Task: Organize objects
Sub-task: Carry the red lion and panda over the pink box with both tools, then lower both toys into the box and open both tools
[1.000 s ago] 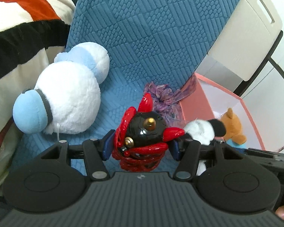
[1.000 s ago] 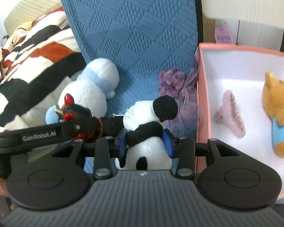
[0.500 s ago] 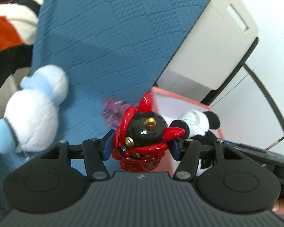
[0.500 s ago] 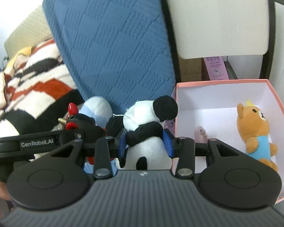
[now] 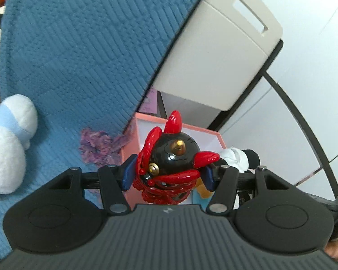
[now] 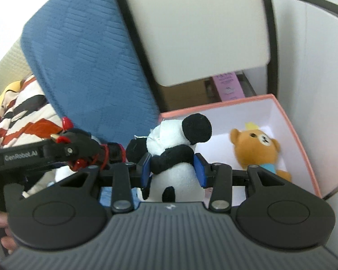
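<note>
While left gripper (image 5: 169,175) grips red-black toy (image 5: 171,159), right gripper (image 6: 172,168) clamps panda (image 6: 175,148), bear (image 6: 256,148) seen only rightward.

Panda plush (image 6: 173,155) in right tool (image 6: 172,168)

Both wrist views look forward along their fingers, close above the pink box (image 5: 214,133) (image 6: 304,155); both share it and the blue cover (image 5: 78,56) (image 6: 83,63).

It looked like a home bedroom: a blue quilted bedspread (image 5: 74,51), a striped blanket (image 6: 22,112) (rumpled), plush toys (image 6: 256,150).
</note>
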{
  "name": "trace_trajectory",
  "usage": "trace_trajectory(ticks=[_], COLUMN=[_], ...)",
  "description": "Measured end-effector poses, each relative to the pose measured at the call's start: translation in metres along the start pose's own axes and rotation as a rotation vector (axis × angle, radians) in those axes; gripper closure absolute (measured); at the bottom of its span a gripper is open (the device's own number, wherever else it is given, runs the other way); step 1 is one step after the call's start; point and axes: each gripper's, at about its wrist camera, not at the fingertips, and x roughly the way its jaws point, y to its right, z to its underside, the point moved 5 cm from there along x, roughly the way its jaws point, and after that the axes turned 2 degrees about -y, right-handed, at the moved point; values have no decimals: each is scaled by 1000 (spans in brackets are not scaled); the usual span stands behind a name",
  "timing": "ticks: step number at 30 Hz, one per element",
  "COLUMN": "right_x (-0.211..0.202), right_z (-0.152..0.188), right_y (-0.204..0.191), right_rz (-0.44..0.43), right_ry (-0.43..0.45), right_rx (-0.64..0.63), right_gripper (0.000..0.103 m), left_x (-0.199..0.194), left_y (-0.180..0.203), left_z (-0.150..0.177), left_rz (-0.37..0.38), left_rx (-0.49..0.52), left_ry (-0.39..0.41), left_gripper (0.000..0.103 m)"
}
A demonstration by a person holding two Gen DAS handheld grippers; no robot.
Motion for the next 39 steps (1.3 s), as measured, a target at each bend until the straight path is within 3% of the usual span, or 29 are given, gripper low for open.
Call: trace_trajectory(ticks=[11,23,28,31,39], right_x=[47,82,77,70,26], right_z=[38,76,73,69,51], right_y=[67,87,86,86,66], right_rz=[44,56,61,63,41], right_ry=[-108,-205,-200,-190,-98], right_rx=[61,33,20,30,20], right_gripper=[59,58,56,43,43], left_x=[71,126,126,122,77], left_y=[18,21,23,23,28], left_z=[41,72,72,71,59], left_rz=[-22,-42,-33,-33,-26], left_rx=[34,50,71,87,138], left_ry=[-162,-301,-317,-324,-258], left_gripper=[40,40,37,37,37])
